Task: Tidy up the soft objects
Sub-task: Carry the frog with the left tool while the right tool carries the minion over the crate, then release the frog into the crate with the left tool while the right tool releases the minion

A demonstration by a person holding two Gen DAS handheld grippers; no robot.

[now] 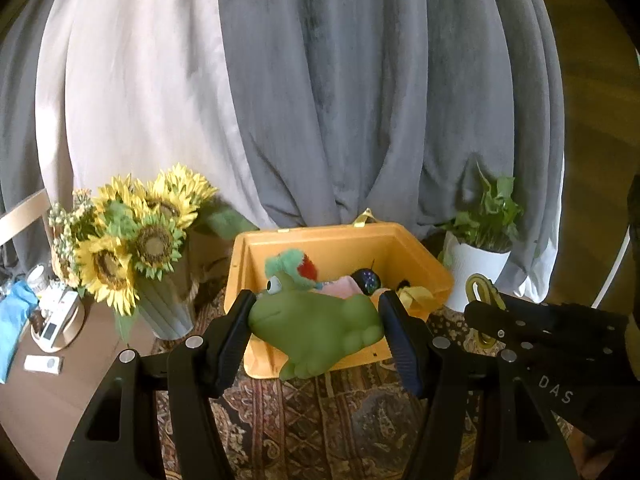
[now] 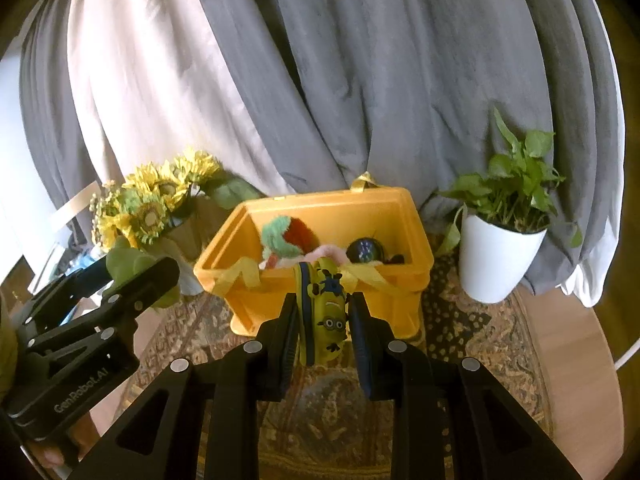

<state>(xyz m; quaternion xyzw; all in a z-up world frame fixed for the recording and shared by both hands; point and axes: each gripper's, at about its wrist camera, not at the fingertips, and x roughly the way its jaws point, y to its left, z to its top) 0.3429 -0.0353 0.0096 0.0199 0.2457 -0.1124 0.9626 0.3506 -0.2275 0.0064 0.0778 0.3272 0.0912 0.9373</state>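
Green frog toy (image 1: 316, 328) sits clamped between the pads of the left gripper (image 1: 316, 330), held in front of the yellow bin (image 1: 416, 256). Beside it, the right gripper (image 2: 326, 320) is clamped on a yellow Minions slipper (image 2: 326, 312). "GenRobot.AI" and "DAS" are printed on the gripper bodies. Plush toys (image 2: 280, 240) lie inside the bin, which rests on a patterned rug (image 2: 480, 328). Sunflowers (image 1: 132, 240), a potted plant (image 2: 500, 240) and grey curtains (image 1: 360, 100) stand behind.

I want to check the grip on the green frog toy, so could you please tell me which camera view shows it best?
The left wrist view: the green frog toy sits whole between the left tongs. The right wrist view shows only a green sliver behind them.
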